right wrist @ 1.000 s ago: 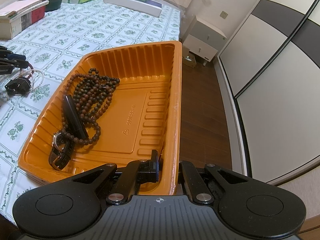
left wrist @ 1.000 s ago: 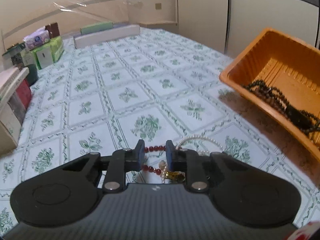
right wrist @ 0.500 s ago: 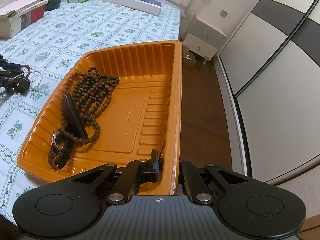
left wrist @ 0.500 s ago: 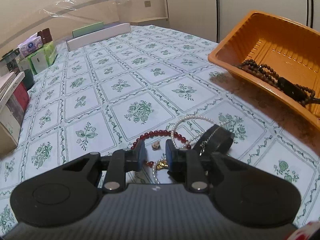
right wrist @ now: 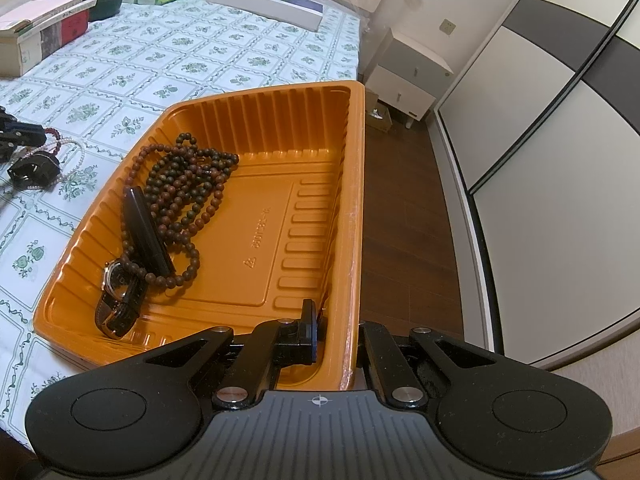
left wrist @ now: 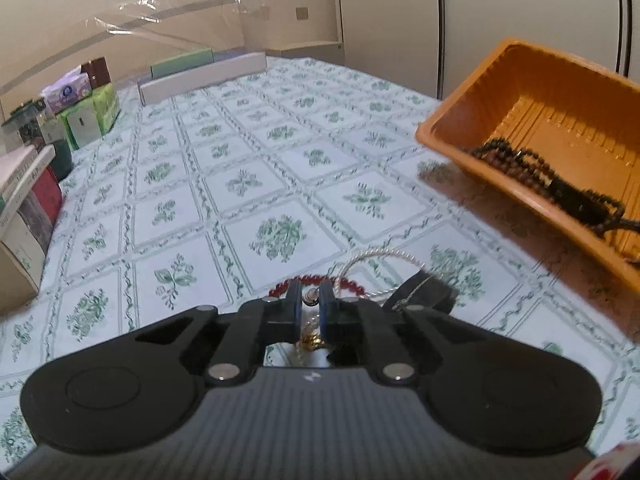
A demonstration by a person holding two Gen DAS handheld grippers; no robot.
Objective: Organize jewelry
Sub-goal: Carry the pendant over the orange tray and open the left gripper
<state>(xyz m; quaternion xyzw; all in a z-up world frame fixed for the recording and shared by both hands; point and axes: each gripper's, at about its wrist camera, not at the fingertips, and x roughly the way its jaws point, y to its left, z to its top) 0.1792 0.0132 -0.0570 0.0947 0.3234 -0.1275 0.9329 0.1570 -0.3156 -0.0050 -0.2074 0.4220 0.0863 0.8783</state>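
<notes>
**A:** The loose jewelry, a red bead bracelet (left wrist: 318,280), a pearl strand (left wrist: 380,257) and a small gold piece (left wrist: 310,338), lies in a tangle on the flowered worktop (left wrist: 280,184), just beside a black pouch-like thing (left wrist: 424,294). The left tongs (left wrist: 310,304) stand over the heap, nearly closed around a small pale bead or charm; whether they pinch it I cannot tell.

**B:** And the tray?

**A:** The right tongs (right wrist: 336,334) grip the near wall of the orange tray (right wrist: 352,200), tilted, with a dark bead necklace (right wrist: 188,184) and a watch (right wrist: 118,292) inside. To do this well, I judge the left should pinch one strand only and lift slowly so the tangle frees itself.

**B:** What stays unclear?

**A:** The tongs' body hides the near part of the heap, and the right outer finger sits behind the tray wall. The left view is blurred.
</notes>
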